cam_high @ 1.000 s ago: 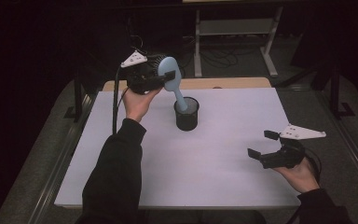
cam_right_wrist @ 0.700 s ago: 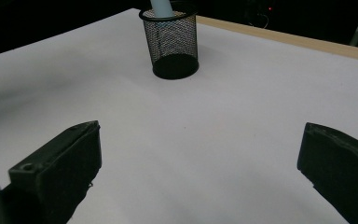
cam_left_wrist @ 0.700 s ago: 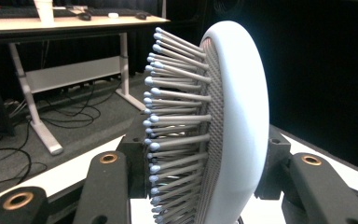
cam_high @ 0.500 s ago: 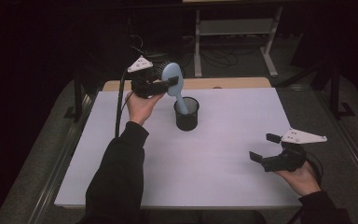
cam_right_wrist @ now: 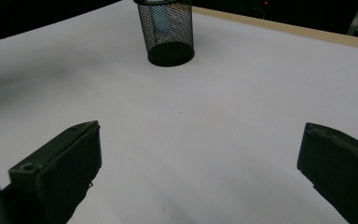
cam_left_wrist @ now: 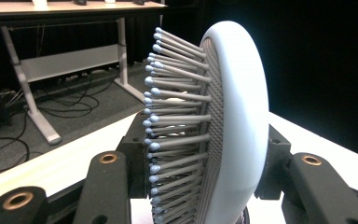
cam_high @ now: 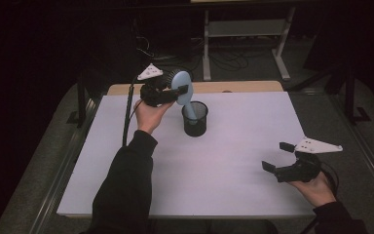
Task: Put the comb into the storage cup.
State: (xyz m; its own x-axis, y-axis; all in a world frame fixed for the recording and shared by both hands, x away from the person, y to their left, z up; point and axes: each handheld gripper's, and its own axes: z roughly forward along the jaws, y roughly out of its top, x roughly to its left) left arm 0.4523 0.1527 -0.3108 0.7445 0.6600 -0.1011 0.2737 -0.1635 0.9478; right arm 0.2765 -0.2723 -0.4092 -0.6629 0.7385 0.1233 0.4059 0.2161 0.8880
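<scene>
1. Handling, my read: the hairbrush [cam_high: 181, 87] looks like light, stiff plastic w/ a smooth, rounded back, so prob. a bit slippery. The bristles flex, so squeezing across them gives a springy, less sure hold. Best grip is on the head edges or the handle neck.
2. Looks: pale blue oval head, domed back, grey cushion pad w/ rows of ball-tipped bristles [cam_left_wrist: 177, 116]; the handle tapers downward.
3. Where: the head is up beside the left gripper [cam_high: 168, 92], tilted; the handle end sits inside the black mesh cup [cam_high: 195, 118], which stands on the white table [cam_high: 224, 161] towards its far side.
4. Left jaws are clenched on the brush head, one on the bristle side, one on the back.
5. Right gripper [cam_high: 283, 157] is well apart at the near right, jaws spread wide, nothing between them.
</scene>
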